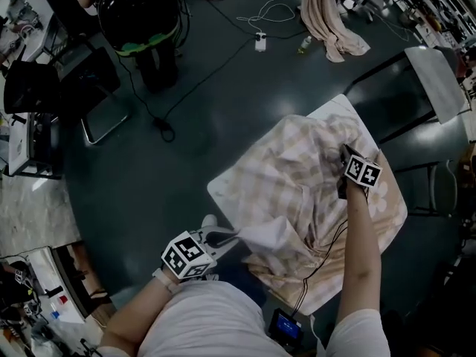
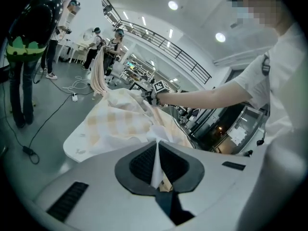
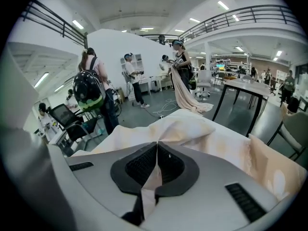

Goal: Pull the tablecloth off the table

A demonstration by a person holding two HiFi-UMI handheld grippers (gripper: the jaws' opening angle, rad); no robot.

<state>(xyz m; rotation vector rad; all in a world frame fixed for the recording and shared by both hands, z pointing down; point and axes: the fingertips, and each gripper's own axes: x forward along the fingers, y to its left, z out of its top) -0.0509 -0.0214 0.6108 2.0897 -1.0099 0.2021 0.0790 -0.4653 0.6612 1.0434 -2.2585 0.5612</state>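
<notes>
A beige checked tablecloth (image 1: 297, 192) lies bunched and rumpled over a small white table (image 1: 217, 187) in the head view. My left gripper (image 1: 223, 238) is at the table's near left corner, shut on a white fold of the tablecloth (image 2: 155, 165) that runs between its pads. My right gripper (image 1: 343, 188) is over the far right part of the table, shut on a gathered ridge of the tablecloth (image 3: 155, 172). In the left gripper view the tablecloth (image 2: 120, 117) stretches away toward the right gripper (image 2: 153, 96).
Dark floor surrounds the table, with cables (image 1: 223, 58) and a second cloth (image 1: 331, 21) hanging at the back. A black table frame (image 1: 401, 95) stands right behind. Chairs (image 1: 89, 95) and a person with a black helmet-like pack (image 1: 137, 10) are at the left.
</notes>
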